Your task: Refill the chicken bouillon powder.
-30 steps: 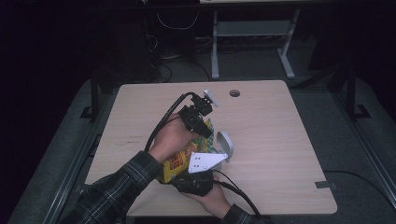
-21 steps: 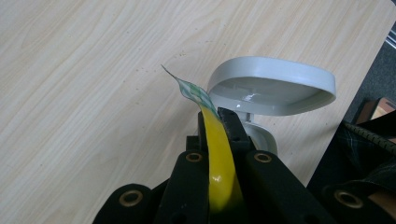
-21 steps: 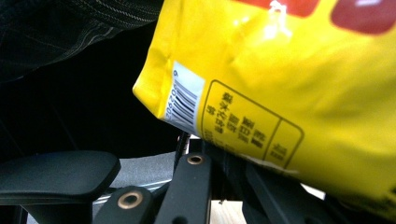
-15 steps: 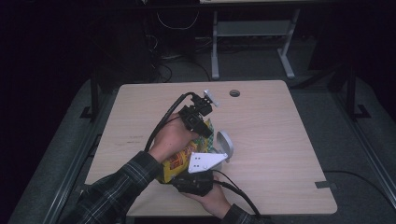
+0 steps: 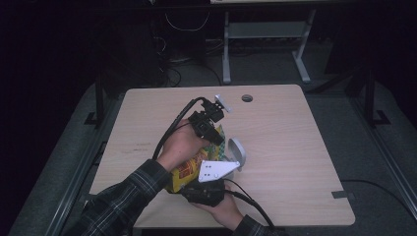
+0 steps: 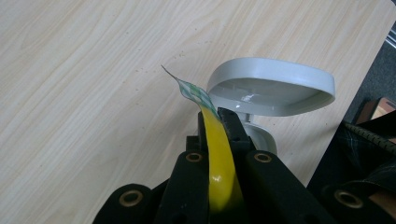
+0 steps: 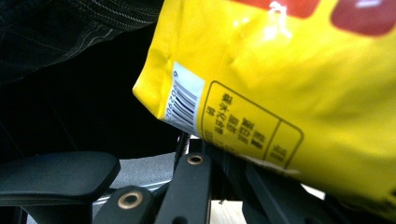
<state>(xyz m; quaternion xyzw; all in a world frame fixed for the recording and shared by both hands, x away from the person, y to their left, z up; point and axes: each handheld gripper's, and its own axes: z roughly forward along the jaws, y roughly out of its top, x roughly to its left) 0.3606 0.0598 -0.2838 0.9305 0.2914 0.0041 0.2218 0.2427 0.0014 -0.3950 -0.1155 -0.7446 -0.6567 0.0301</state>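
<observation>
- Table [image 5: 305, 147]: pale wood, with a round cable hole [image 5: 247, 98] near its far edge; all the work sits at the near-middle.
- Bag [image 5: 189, 169]: a yellow snack pouch with red patches, held up off the table between the 2 grippers, its top toward the far side and its bottom toward the person.
- Bin [image 6: 271, 88]: a small grey tabletop container with its flip lid tilted open, standing just beside the bag's top on the right.
- Left gripper [image 6: 219, 126]: jaws pinched tight on the bag's thin top edge, where a green-and-white checked corner pokes out past the tips.
- Right gripper [image 5: 209, 189]: it grips the bag's lower end from below; in its own view the jaws look closed on the bottom seam, though the contact itself is partly hidden.
- Step, as I judge it: the bag is stretched between 2 grips, ready to be torn or pulled open near the bin.
- Next move would call for pulling the 2 grips apart or twisting them against each other without letting the thin seam slip.
- Writing: a white barcode label [image 7: 186, 103] and a black-framed box of small Chinese characters [image 7: 243, 128], too blurred to read.
</observation>
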